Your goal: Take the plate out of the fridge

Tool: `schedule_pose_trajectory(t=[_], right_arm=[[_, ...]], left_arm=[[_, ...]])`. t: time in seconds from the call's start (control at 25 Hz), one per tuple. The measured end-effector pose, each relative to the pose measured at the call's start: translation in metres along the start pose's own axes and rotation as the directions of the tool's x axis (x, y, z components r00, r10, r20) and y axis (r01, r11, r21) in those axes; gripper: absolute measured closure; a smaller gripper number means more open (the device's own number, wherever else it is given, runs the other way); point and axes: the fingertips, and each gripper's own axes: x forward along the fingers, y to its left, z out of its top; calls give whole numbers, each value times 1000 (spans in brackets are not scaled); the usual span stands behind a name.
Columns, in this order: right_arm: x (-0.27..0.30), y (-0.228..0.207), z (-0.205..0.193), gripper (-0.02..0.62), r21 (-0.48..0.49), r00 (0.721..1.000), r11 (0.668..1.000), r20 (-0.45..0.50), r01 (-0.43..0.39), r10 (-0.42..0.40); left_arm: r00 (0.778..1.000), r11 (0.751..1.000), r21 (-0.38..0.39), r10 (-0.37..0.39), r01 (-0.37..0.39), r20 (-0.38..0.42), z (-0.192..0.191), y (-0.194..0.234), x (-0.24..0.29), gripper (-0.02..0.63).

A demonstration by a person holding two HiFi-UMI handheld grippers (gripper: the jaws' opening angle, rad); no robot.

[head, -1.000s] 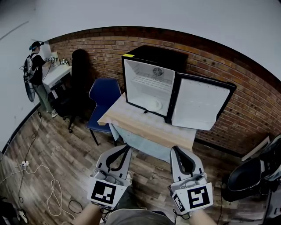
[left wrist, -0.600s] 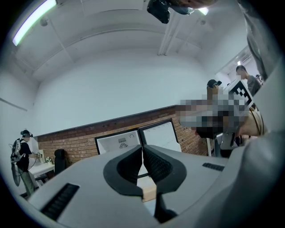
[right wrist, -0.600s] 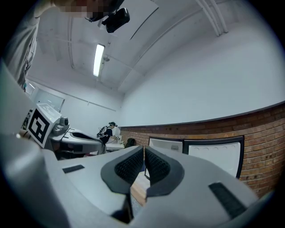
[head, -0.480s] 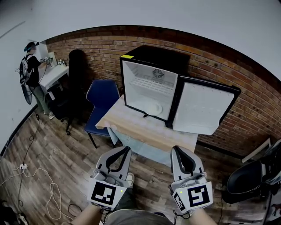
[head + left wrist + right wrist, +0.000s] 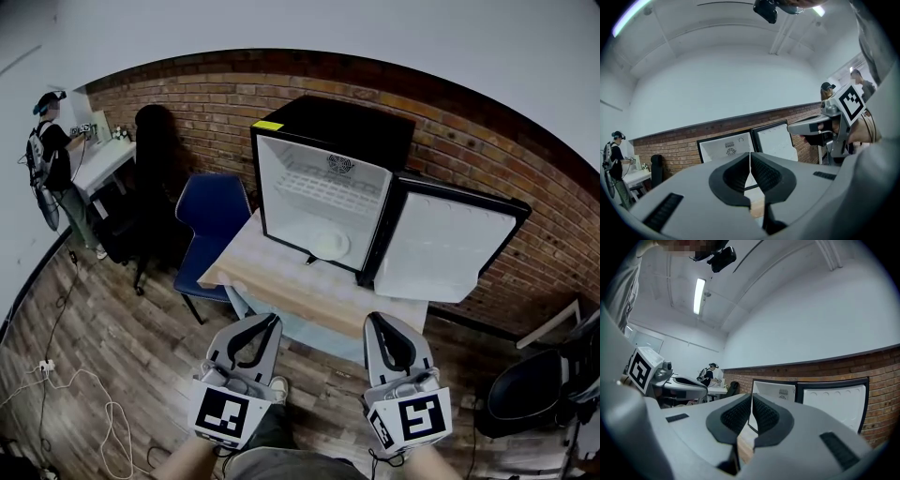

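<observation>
Nearest, the left gripper (image 5: 270, 321) and the right gripper (image 5: 375, 321) are held side by side, each with its jaws pressed together on nothing, well short of the desk (image 5: 281, 281). On that one desk stands one black fridge (image 5: 356, 117), its single door (image 5: 448, 248) swung wide to the right. One pale plate (image 5: 330, 245) lies flat on the fridge floor, near the front opening and under the one wire shelf (image 5: 323, 187); nothing else shows inside.

The plate looks stiff, light and smooth, probably slippery, and breakable if it is ceramic. The front rim is the likely place to pinch it, one jaw above and one below, with the second gripper free to steady the far edge. Beyond the desk are one blue chair (image 5: 214, 208) and one person (image 5: 49, 141) by the far wall.
</observation>
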Motion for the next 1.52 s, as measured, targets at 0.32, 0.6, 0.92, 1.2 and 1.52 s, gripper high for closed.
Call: schedule_pose_trajectory(t=[0.32,0.6,0.92,1.2,1.52], right_arm=[[71,-22,-11,565,14,998,1000,-51,25,-24],[141,-36,-13,564,26,995,998,-79,64,-62],[204,-55,-19,565,33,986,991,-108,133,-129],[238,-71,-33,565,35,974,982,-138,184,-177],[256,-84,-61,564,85,963,971,-174,223,-206]], left_arm=[[999,999,2,-47,47,-21,-8,49,61,584],[996,996,-14,-89,88,-29,-12,103,115,584],[985,986,-15,-169,169,-25,-20,143,174,584],[971,971,-8,-239,239,-19,-27,159,214,584],[964,964,-33,-265,264,-37,-42,163,240,584]])
